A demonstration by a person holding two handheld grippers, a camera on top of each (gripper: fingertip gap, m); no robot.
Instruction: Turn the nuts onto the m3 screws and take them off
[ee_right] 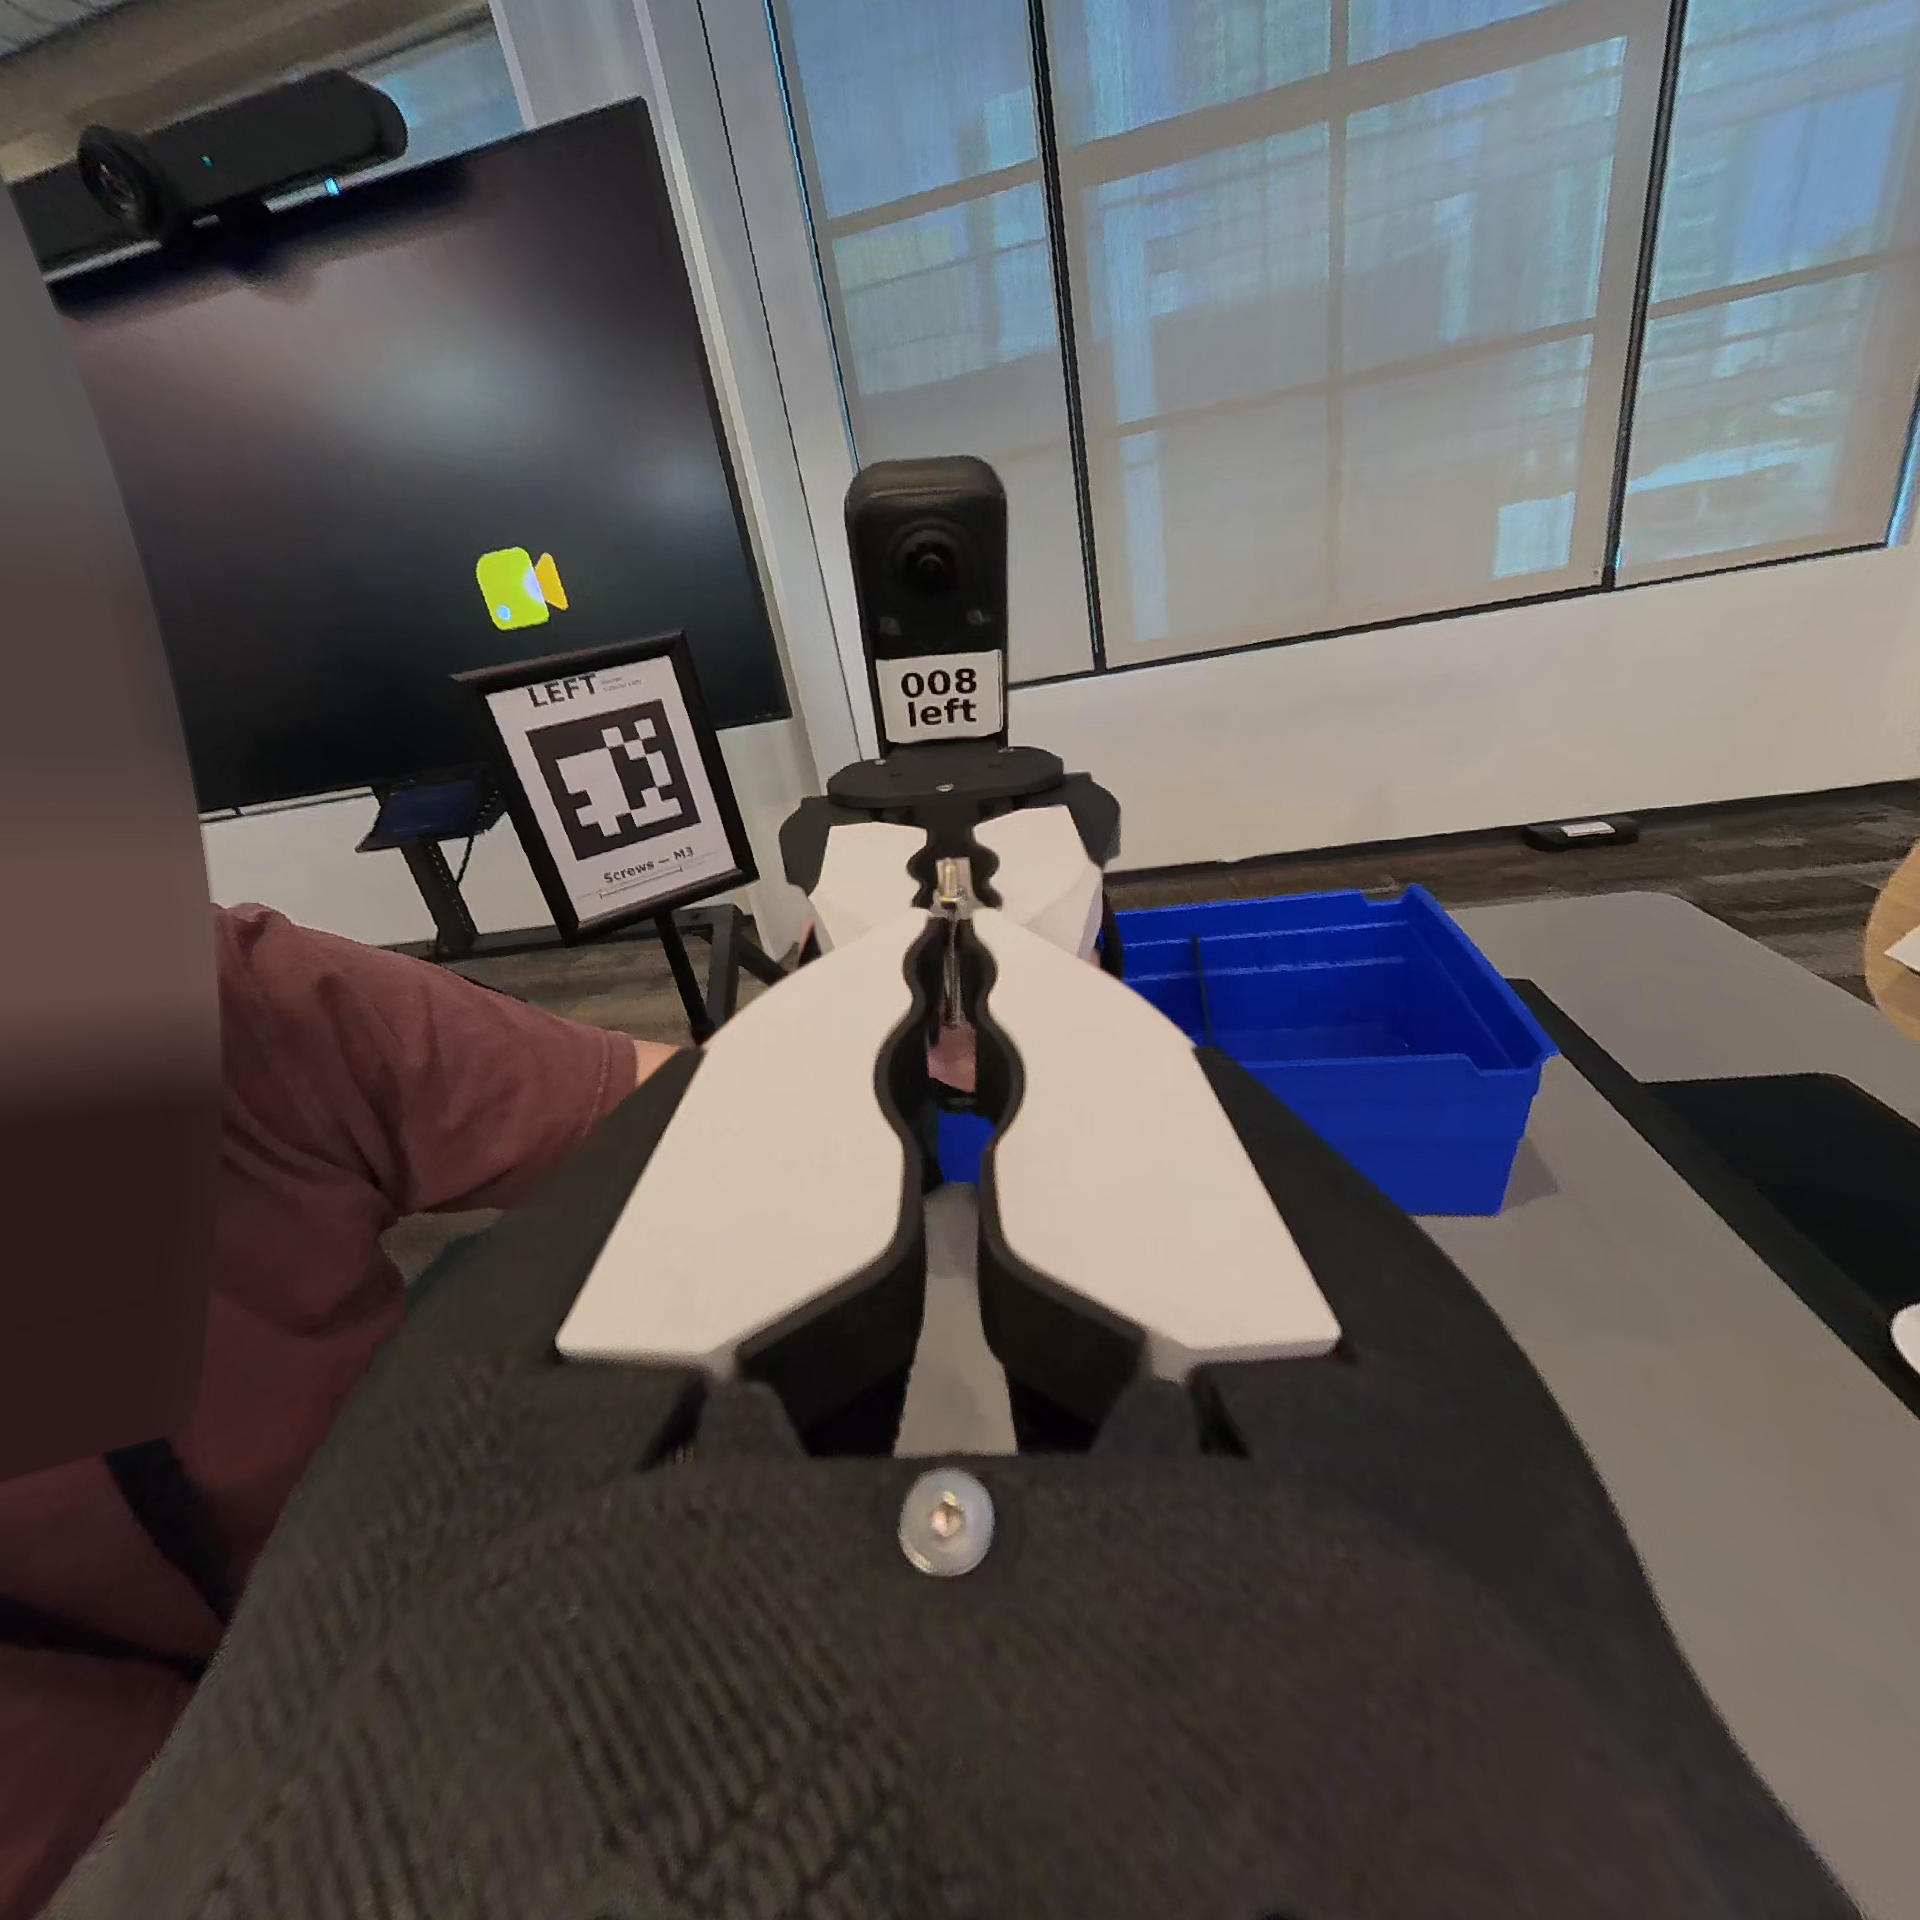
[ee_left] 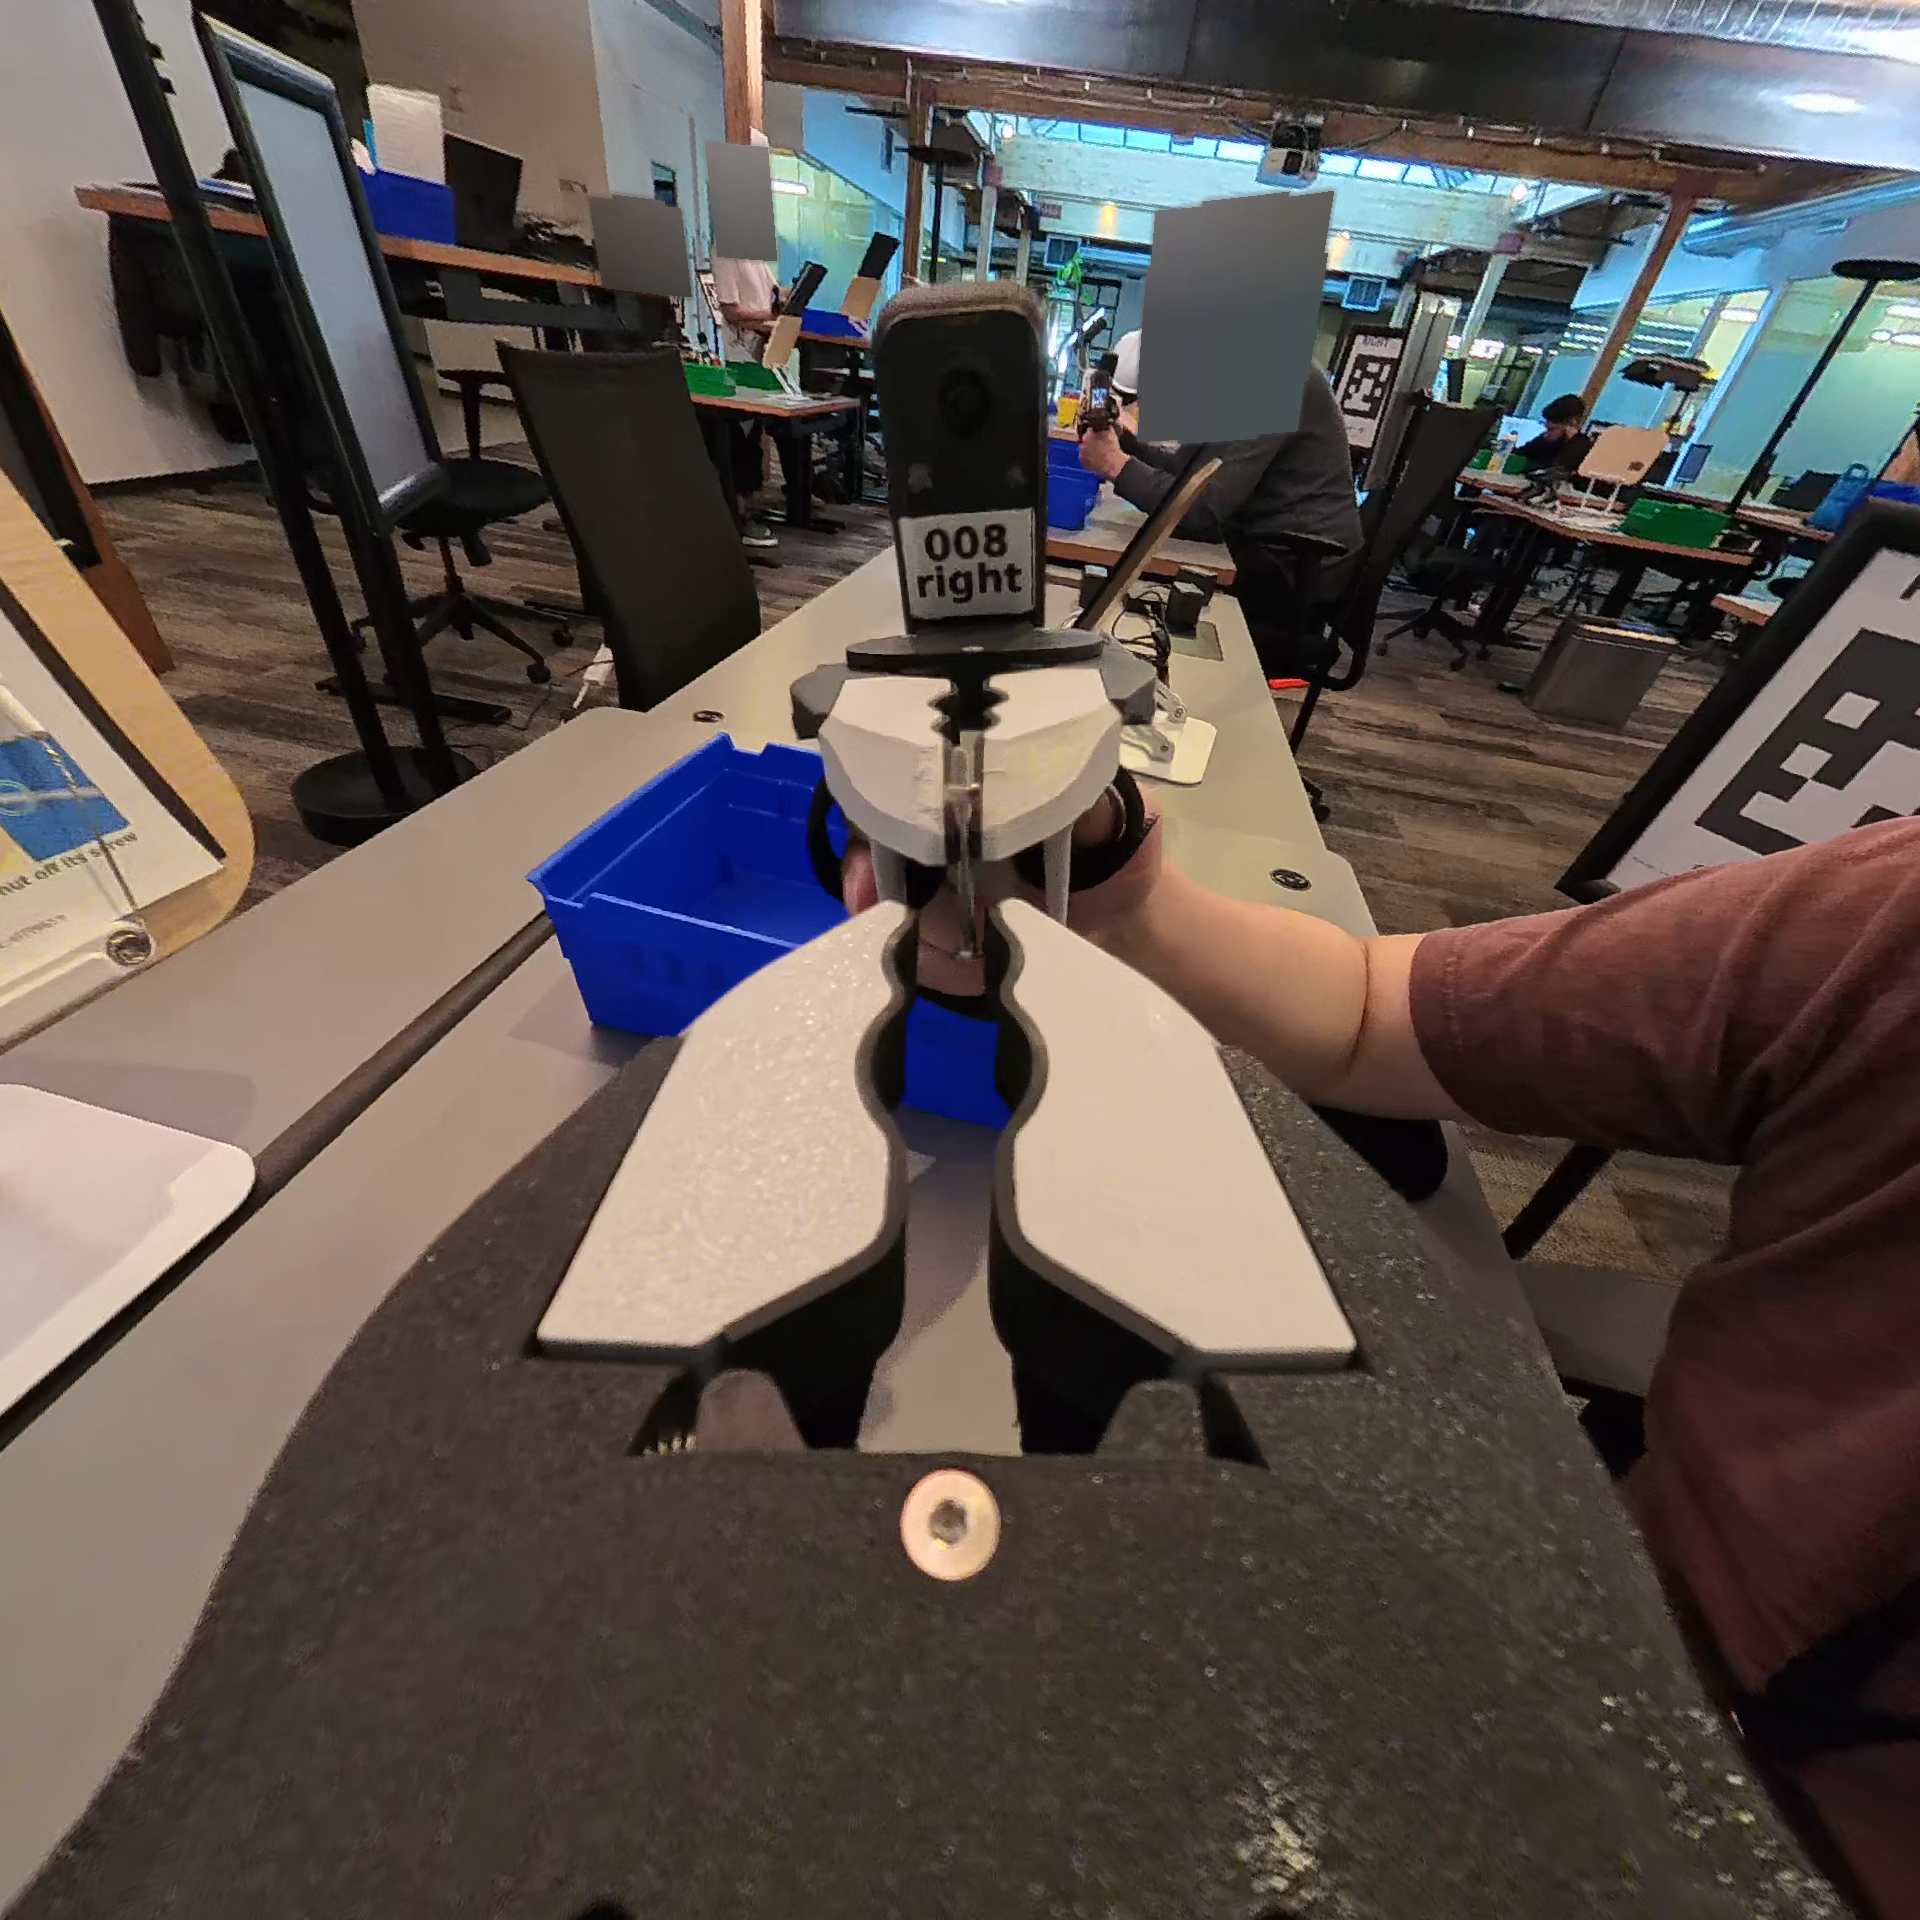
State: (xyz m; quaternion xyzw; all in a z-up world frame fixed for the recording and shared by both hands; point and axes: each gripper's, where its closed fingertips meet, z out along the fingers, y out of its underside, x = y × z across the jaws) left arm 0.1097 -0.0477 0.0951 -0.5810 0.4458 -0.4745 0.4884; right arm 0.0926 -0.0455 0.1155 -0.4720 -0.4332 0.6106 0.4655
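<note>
Left tongs (ee_left: 951, 925) and right tongs (ee_right: 951, 925) meet tip to tip above the blue bin (ee_right: 1340, 1029), each clamped on the m3 screw (ee_right: 951, 961) and nut (ee_right: 948, 883) between them; slight misalignment could cross-thread or drop the nut

Open workshop office with rows of desks, seen from a grey surface (ee_left: 312, 914).

Dark wood-plank floor (ee_left: 1455, 790) runs under black office chairs (ee_left: 634, 520) and wooden-topped desks (ee_left: 1621, 540), beneath an exposed ceiling with timber posts (ee_left: 742, 62) and beams. A black-framed board (ee_left: 332, 301) leans on a stand. On the opposite side, tall gridded windows (ee_right: 1351, 312) give cool daylight above a white wall (ee_right: 1455, 717), beside a large dark screen (ee_right: 395, 499) topped by a black camera bar (ee_right: 239, 140). A framed marker sign (ee_right: 618, 779) stands on an easel.
</note>
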